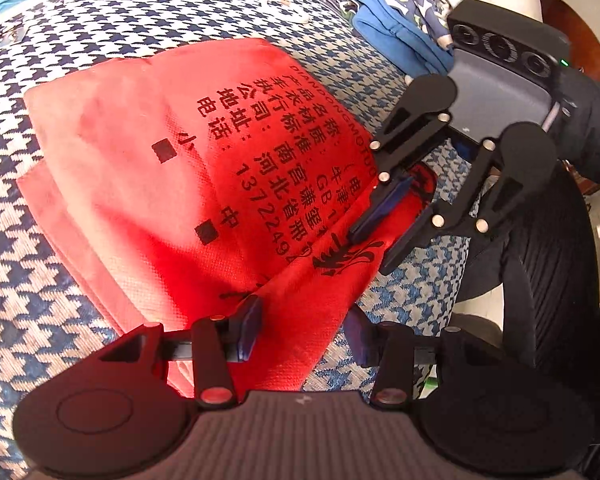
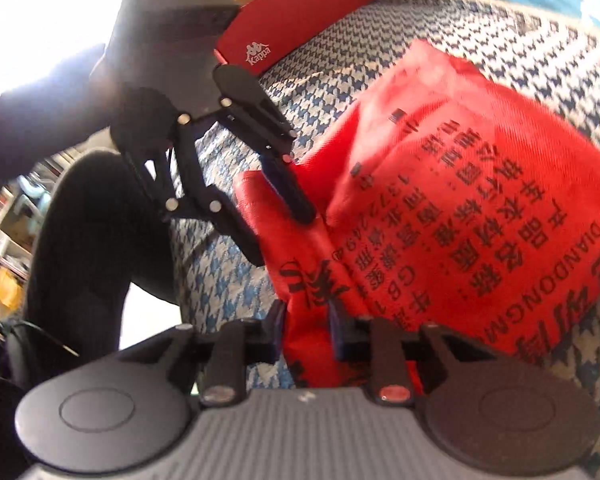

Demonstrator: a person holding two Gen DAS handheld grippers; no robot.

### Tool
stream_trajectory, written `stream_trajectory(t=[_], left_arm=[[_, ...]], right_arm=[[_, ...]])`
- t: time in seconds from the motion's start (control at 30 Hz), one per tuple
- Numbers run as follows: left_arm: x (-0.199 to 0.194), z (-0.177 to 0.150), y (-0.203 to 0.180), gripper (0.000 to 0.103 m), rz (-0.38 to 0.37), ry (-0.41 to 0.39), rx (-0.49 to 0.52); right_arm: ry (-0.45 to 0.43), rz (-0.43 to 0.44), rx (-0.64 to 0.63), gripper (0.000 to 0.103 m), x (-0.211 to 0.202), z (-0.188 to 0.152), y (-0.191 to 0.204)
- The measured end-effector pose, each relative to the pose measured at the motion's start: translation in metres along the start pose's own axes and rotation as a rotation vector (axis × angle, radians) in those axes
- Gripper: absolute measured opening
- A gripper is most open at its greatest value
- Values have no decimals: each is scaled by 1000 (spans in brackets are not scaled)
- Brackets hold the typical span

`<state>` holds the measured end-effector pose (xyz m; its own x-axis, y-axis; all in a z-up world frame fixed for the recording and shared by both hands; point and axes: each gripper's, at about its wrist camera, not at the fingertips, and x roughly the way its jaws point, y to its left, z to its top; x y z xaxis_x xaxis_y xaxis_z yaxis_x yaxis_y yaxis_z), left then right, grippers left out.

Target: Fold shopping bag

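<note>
Houndstooth cloth [image 1: 100, 20]; red bag [image 1: 140, 140] between both jaws.

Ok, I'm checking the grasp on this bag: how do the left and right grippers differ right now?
The left gripper holds its jaws wider than the right gripper. The right gripper pinches a bunched fold of the red bag; the left gripper has flatter fabric between its fingers, and whether it presses is unclear. Both point down at the bag's edge on the houndstooth cover.
</note>
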<state>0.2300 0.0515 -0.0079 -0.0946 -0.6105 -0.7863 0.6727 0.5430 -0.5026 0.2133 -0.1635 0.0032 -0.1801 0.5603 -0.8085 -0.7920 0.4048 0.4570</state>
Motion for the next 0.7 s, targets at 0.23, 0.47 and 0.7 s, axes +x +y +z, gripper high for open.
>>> stream_trajectory(t=[0.23, 0.47, 0.7], left_arm=[[7, -1, 8, 43, 13, -2, -35], [5, -2, 13, 42, 15, 3, -72], [3, -3, 16, 41, 3, -1, -109]], right_arm=[[-5, -170, -154, 28, 0, -1, 36], [-60, -353, -287, 30, -1, -16, 74], [-139, -394, -406, 20, -4, -34, 108]])
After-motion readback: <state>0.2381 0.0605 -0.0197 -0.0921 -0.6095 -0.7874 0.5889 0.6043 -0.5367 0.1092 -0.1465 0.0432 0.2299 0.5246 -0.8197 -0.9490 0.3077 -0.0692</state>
